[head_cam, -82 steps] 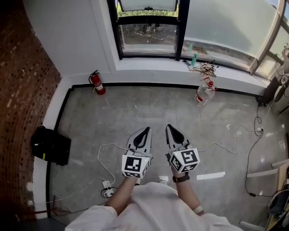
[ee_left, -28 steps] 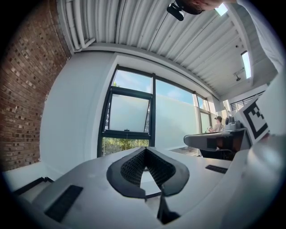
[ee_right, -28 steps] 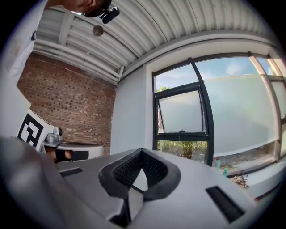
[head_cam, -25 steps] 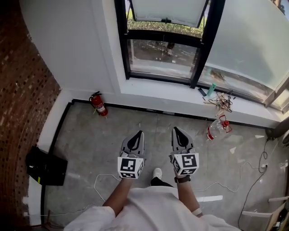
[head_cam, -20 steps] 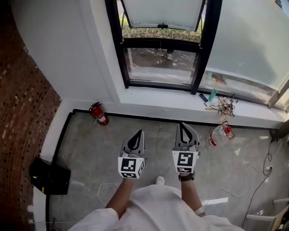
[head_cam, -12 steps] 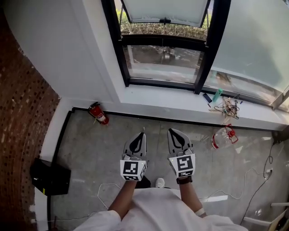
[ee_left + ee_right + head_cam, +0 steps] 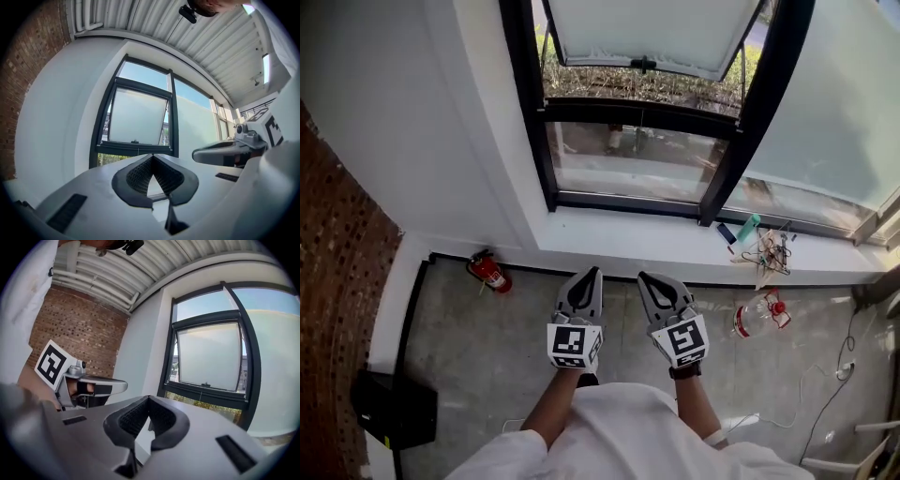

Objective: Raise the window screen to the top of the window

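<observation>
The left gripper (image 7: 589, 275) and right gripper (image 7: 648, 279) are side by side before the window (image 7: 642, 122). A fire extinguisher (image 7: 488, 272) stands on the floor to their left, a bottle (image 7: 757, 315) lies to their right, and tangled cables (image 7: 769, 253) rest on the sill (image 7: 647, 246).

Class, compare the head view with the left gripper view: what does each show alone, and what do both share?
Only the head view shows the floor, with a fire extinguisher, water bottle and black bag. Only the left gripper view shows the ribbed ceiling. Both show the black-framed window, its sash tilted open, plus the left gripper and right gripper, both shut.
</observation>
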The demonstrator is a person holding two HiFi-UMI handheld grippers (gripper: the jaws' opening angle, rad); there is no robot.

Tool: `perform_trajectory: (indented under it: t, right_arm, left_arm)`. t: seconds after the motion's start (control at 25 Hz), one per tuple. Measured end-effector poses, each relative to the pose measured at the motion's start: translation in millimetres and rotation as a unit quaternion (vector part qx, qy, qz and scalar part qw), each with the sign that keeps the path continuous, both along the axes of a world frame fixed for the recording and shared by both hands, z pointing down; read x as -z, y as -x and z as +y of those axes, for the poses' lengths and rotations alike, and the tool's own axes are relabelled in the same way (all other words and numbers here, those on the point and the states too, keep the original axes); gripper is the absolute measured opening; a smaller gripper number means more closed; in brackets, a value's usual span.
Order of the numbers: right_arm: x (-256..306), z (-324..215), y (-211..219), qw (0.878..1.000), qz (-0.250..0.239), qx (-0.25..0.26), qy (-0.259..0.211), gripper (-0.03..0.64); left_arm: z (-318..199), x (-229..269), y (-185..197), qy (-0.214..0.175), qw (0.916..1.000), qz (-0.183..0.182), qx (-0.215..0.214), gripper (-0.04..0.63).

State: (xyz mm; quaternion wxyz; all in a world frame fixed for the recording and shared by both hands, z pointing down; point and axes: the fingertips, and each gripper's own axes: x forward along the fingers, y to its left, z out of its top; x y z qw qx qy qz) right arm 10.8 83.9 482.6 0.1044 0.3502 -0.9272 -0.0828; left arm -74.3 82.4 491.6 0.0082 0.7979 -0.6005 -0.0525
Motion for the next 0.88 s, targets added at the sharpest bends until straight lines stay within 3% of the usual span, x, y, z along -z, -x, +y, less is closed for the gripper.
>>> perform_trajectory:
  t: [0.2,0.36,0.6,0.88]
  right_arm:
    - [-7.2,-55.9,44.0,1.0,0.006,-0.024,-0.004,0.002]
    - [-15.8,-100.9,54.4,0.998,-0.039,-0.047,0.019,0.002]
    - [-24.7,-182.0,16.5,0.99,-0.096,-0.101,0.034,0.002]
    - [-6.2,-346.6,-39.5,0.981,-0.138,-0.134,0.014,0.002]
  left_arm:
    - [-59.2,17.1,42.1,-0.02,0.9997,0.005,-0.014,0.002]
    - [-103.9,-0.2,57.9,-0.002,0.9996,0.019,-0.023,0.002]
    - [-189.7,-13.1,47.3,0.009,0.9993,0.015,-0.032,0.002]
    - [-321.1,7.8,8.4,-0.011,0.9986,-0.035,-0.038,0.002]
